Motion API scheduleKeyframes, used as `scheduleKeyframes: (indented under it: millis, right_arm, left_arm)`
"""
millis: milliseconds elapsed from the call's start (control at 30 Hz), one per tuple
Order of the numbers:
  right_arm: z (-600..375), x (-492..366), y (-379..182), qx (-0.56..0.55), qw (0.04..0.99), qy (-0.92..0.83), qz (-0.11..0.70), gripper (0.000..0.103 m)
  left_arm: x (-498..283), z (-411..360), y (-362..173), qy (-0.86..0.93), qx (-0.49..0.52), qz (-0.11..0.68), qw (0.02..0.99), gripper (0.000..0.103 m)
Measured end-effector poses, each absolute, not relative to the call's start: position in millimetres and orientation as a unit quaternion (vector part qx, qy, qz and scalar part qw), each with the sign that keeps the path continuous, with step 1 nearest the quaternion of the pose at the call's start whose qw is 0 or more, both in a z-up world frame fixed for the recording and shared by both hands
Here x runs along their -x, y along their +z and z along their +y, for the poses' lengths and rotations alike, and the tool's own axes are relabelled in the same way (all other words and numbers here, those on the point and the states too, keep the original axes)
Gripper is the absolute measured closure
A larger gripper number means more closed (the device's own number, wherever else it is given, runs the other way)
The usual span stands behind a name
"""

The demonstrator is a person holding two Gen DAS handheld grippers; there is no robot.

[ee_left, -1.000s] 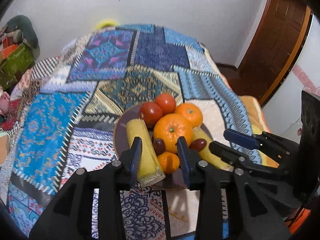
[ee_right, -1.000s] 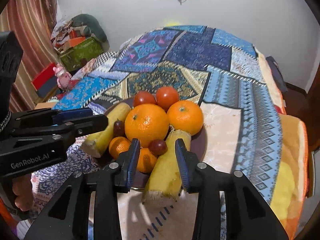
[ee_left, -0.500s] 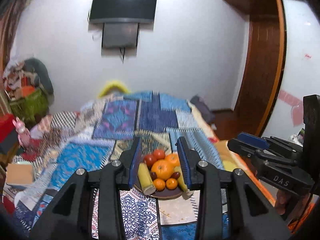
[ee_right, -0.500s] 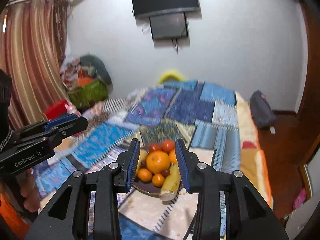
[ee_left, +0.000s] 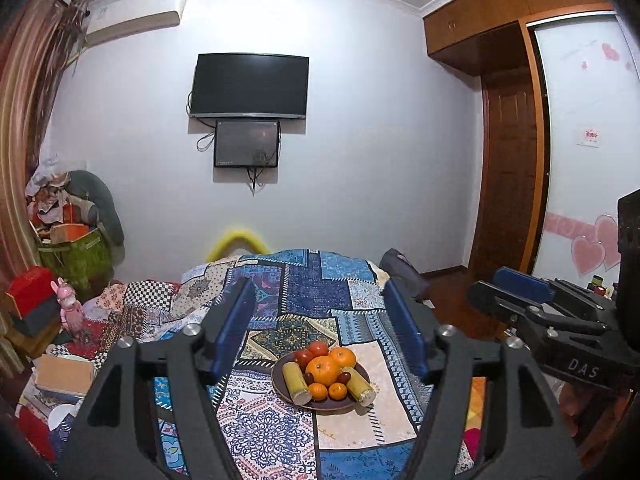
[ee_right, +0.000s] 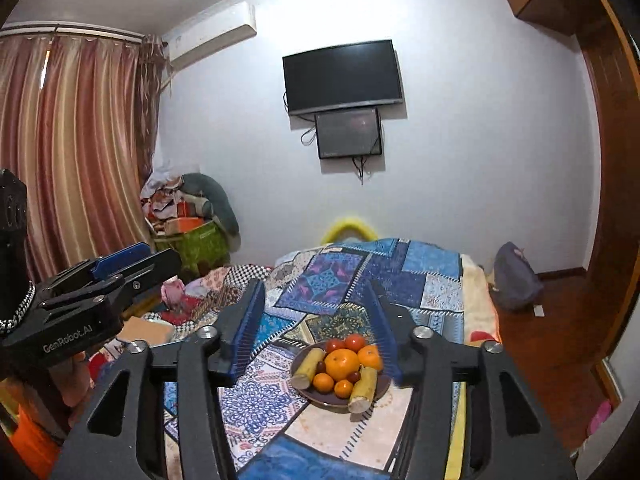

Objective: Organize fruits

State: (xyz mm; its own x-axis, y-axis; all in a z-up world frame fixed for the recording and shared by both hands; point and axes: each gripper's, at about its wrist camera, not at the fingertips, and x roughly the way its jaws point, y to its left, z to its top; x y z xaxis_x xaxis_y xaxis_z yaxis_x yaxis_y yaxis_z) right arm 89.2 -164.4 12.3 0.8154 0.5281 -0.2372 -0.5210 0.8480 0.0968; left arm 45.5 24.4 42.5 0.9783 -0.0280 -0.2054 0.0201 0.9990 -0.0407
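A dark plate sits on the patterned bed cover. It holds a big orange, smaller oranges, two red tomatoes, dark grapes and two yellow cut stalks. The plate also shows in the right wrist view with the big orange. My left gripper is open and empty, held well back and above the plate. My right gripper is open and empty, also far back. Each gripper shows in the other's view, the right one and the left one.
A patchwork cover lies over the bed. Boxes and clutter pile at the left by a curtain. A TV hangs on the far wall. A wooden door and a bag are at the right.
Both grippers have pulled far back and up from the plate, and their jaws have opened wider. The fruit on the plate has not moved.
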Motion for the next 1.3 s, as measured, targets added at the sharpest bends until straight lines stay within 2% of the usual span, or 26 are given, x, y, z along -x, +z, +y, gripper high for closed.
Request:
scheduleKeyframes:
  millis: [100,133,267,433,633,1300]
  right_arm:
    - [-163.9,-84.1,11.3,-0.012,0.957,0.264,0.120,0.032]
    - [-163.2,-83.1,10.7,-0.012,0.958,0.261,0.118,0.027]
    - [-162.6,-80.4,10.2,-0.010,0.962,0.249,0.112,0.016]
    - [-165.1,-73.5,10.3,-0.011,0.966,0.238,0.105,0.004]
    - [-165.1,-66.1,8.3,-0.004,0.968,0.229,0.100,0.000]
    - [-170.3,-60.0,10.4,-0.009,0.971,0.217,0.098,0.000]
  left_arm:
    - [-39.8,24.9,41.9,-0.010,0.016,0.100,0.995,0.026]
    - [-37.0,24.6,41.8,-0.008,0.015,0.099,0.995,0.020]
    - [-29.7,25.7,40.0,-0.008,0.019,0.096,0.995,0.006]
    - [-24.6,25.0,37.6,0.003,0.013,0.091,0.996,0.000]
    - [-24.8,27.1,33.5,0.003,0.020,0.097,0.995,0.000]
    - [-25.8,25.9,33.7,-0.001,0.021,0.099,0.995,0.000]
